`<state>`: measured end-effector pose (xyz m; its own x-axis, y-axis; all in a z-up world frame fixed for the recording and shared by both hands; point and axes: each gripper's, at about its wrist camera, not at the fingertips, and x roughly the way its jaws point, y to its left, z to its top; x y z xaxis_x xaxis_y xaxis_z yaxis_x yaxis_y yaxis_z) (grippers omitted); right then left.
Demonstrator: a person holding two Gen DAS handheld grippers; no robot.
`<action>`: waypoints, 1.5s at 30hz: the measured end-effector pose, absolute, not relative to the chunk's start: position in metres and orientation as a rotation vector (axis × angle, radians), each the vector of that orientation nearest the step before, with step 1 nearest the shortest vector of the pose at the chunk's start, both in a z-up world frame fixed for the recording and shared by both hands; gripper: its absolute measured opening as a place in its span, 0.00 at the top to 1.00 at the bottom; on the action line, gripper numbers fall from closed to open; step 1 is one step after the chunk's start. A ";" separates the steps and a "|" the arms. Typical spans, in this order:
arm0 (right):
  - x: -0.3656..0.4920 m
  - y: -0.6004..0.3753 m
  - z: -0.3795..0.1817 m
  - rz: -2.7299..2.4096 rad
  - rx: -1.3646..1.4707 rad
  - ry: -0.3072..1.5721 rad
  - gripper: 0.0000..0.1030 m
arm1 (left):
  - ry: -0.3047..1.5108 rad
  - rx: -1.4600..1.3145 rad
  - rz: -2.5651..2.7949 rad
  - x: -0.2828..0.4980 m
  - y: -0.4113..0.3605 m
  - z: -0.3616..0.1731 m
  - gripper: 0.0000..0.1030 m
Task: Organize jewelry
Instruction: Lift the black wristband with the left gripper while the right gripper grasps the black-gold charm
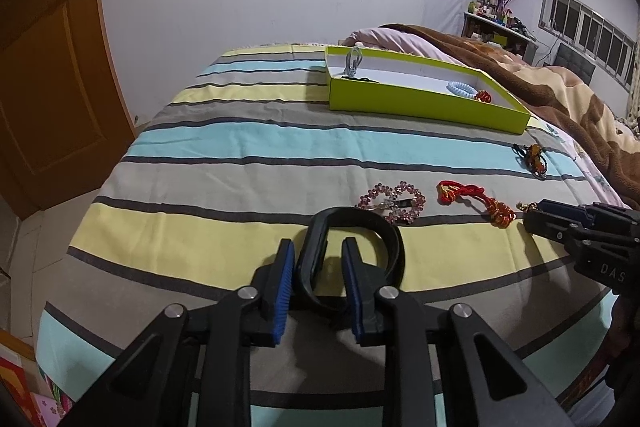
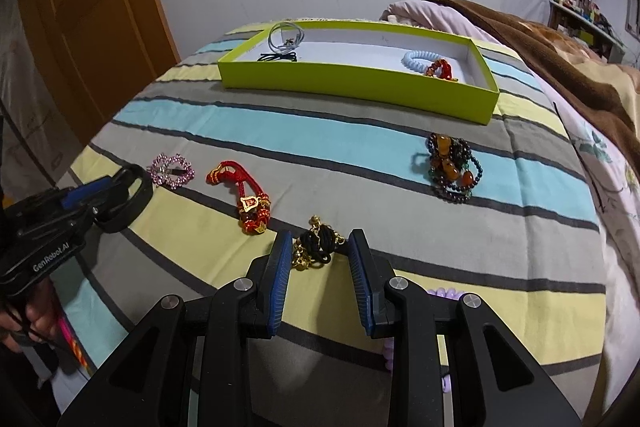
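My left gripper point(image 1: 318, 259) is open, its jaws straddling one side of a black band bracelet point(image 1: 360, 227) on the striped bedspread. My right gripper point(image 2: 320, 251) is open around a black and gold knotted bracelet point(image 2: 318, 243). A pink beaded hair clip point(image 1: 390, 201) point(image 2: 173, 167), a red cord bracelet with gold charms point(image 1: 476, 201) point(image 2: 244, 195) and a dark bead bracelet with amber stones point(image 2: 452, 163) point(image 1: 534, 157) lie loose. A lime green box point(image 1: 420, 99) point(image 2: 360, 83) at the back holds a light blue coil tie point(image 2: 418, 61), a red bracelet point(image 2: 440, 69) and hair ties point(image 2: 284, 41).
The bed's striped cover point(image 1: 240, 147) falls away at the left toward an orange door point(image 1: 44, 67). A brown blanket point(image 1: 560, 87) is heaped at the right. A purple coil tie point(image 2: 444, 295) lies partly hidden under my right gripper. Shelves with bottles point(image 1: 496, 15) stand far back.
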<state>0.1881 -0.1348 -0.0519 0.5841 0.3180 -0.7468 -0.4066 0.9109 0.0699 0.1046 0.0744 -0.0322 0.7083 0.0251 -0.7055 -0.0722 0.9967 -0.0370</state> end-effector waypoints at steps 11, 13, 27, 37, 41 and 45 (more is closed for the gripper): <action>0.181 -0.139 -0.048 0.430 -0.103 0.829 0.75 | 0.777 -0.075 0.059 0.099 0.074 -0.030 0.87; 0.178 -0.141 -0.045 0.433 -0.097 0.819 0.75 | 0.778 -0.084 0.056 0.098 0.074 -0.029 0.88; 0.160 -0.153 -0.024 0.436 -0.058 0.765 0.75 | 0.734 -0.084 0.028 0.084 0.064 -0.011 0.88; 0.156 -0.164 -0.008 0.425 -0.038 0.721 0.75 | 0.691 -0.057 -0.003 0.087 0.049 0.008 0.88; 0.159 -0.166 -0.001 0.416 -0.039 0.700 0.75 | 0.665 -0.037 -0.019 0.093 0.042 0.017 0.88; 0.166 -0.169 0.006 0.404 -0.041 0.684 0.75 | 0.645 -0.025 -0.033 0.102 0.036 0.024 0.88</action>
<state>0.1662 -0.1687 0.0056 0.7004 0.3497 -0.6222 -0.3765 0.9216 0.0942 0.1024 0.0356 0.0243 0.7984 -0.0384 -0.6010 0.0231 0.9992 -0.0332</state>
